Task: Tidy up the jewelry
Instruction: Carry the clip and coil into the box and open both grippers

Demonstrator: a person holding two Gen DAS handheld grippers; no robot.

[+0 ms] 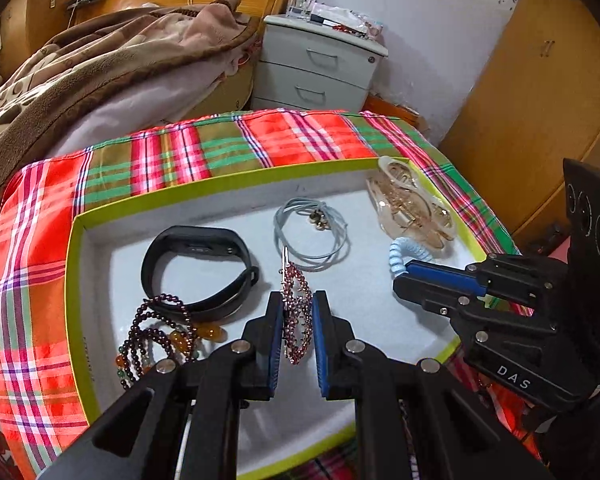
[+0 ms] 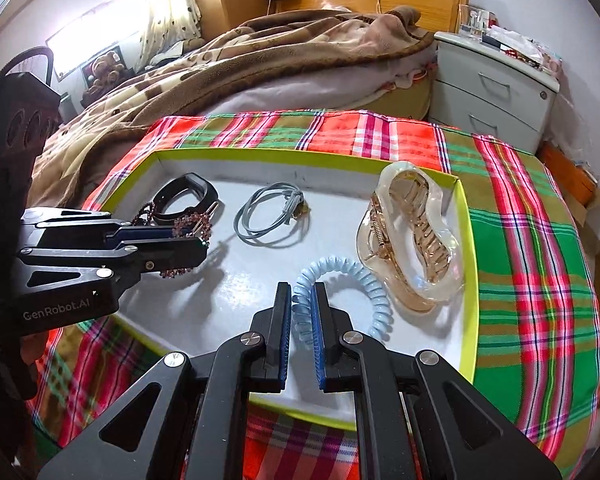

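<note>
Nearest my left lens, the left hand-held gripper [image 1: 297, 320] has its blue pads clamped on a rhinestone hair clip [image 1: 296, 314], held edge-on above the floor of the tray [image 1: 73, 264]; nearest my right lens, the right hand-held gripper [image 2: 303, 312] is pinched on one pale blue coil hair tie [image 2: 342, 292], whose free loop lies on the tray toward 1 o'clock. In the right view the left tool reaches in level from 9 o'clock; in the left view the right one comes from 3 o'clock. I count in the tray: one black wristband [image 1: 198, 268] at 10 o'clock in the left view; one grey elastic cord [image 1: 310, 232] at 12; one translucent claw clip [image 2: 414, 240] at 1 o'clock in the right view; dark beaded bracelets [image 1: 156, 336], number unclear. The tray sits on a plaid cloth [image 2: 532, 264].
</note>
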